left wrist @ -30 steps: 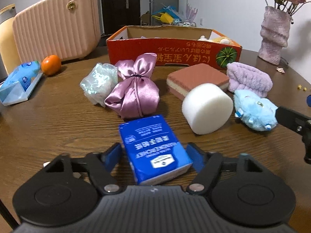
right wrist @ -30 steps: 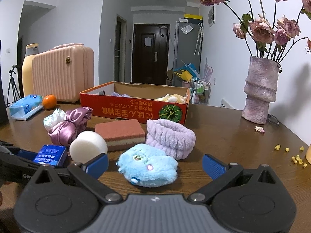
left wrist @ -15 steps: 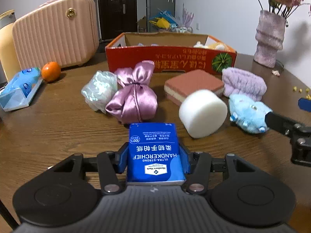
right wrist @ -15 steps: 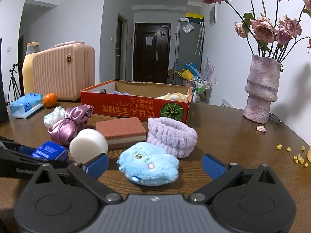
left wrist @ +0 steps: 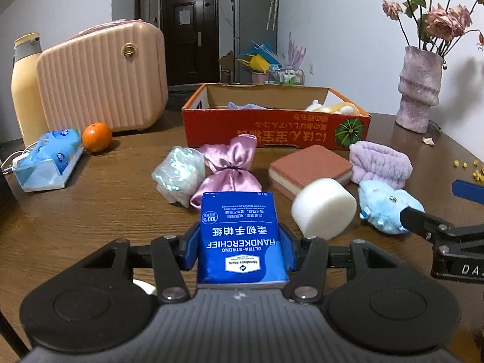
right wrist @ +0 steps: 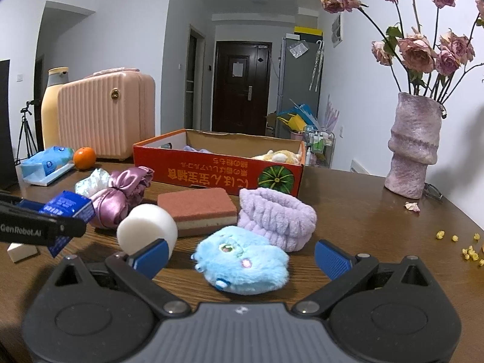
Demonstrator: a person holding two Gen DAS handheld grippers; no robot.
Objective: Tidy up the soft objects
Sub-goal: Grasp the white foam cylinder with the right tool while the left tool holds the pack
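Observation:
My left gripper (left wrist: 240,242) is shut on a blue handkerchief pack (left wrist: 240,236) and holds it lifted above the table; the pack also shows in the right wrist view (right wrist: 68,207). My right gripper (right wrist: 240,257) is open, its fingers on either side of a blue plush toy (right wrist: 242,260) on the table. Past them lie a white foam cylinder (left wrist: 325,207), a red-brown sponge (left wrist: 311,166), a lilac fluffy band (left wrist: 379,163), a pink satin pouch (left wrist: 230,172) and a pale crinkled bundle (left wrist: 180,172). An orange cardboard box (left wrist: 275,128) behind holds soft items.
A pink suitcase (left wrist: 103,75), an orange (left wrist: 96,136) and a tissue pack (left wrist: 48,157) are at the left. A lilac vase (right wrist: 414,151) with roses stands at the right. Yellow crumbs (right wrist: 462,245) lie at the right edge. A small white block (right wrist: 22,251) lies near the left gripper.
My left gripper closed on the blue handkerchief pack and lifted it off the table. My right gripper stayed open around the blue plush.

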